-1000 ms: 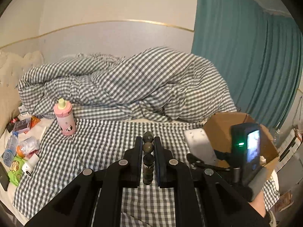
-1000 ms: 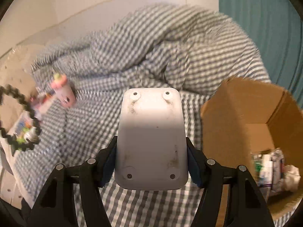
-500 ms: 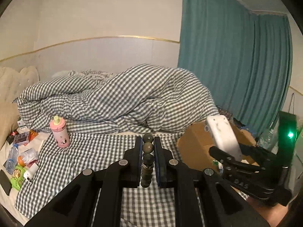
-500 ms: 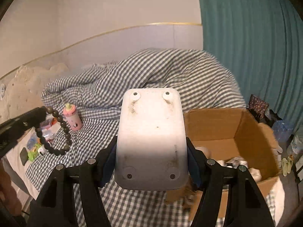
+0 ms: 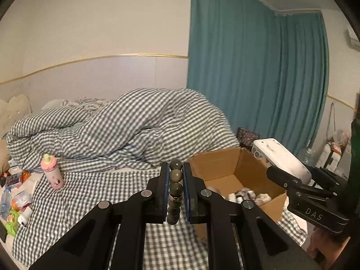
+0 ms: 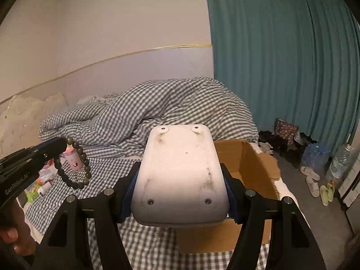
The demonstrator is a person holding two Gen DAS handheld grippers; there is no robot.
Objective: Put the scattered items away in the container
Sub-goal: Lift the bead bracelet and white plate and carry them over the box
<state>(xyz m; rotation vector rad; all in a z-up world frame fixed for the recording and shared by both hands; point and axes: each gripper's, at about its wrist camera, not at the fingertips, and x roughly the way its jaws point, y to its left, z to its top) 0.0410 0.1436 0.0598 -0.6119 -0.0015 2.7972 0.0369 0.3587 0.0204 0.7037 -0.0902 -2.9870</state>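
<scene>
While cardboard box (image 5: 225, 168) part-filled: left gripper (image 5: 176, 180) clamps bead bracelet (image 6: 74, 164), right gripper (image 6: 180, 180) grips white device (image 6: 180, 171); pink bottle (image 5: 51, 173), clutter left on bed.

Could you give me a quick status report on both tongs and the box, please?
Left tongs shut on bead bracelet. Right tongs shut on white device. Cardboard box open, partly filled. Nothing blocking.

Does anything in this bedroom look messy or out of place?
Yes. A heap of small packets and bottles lies scattered at the bed's left edge, near an upright pink bottle. The checked duvet is bunched up, unmade. Shoes and slippers are strewn on the floor by the teal curtain.
</scene>
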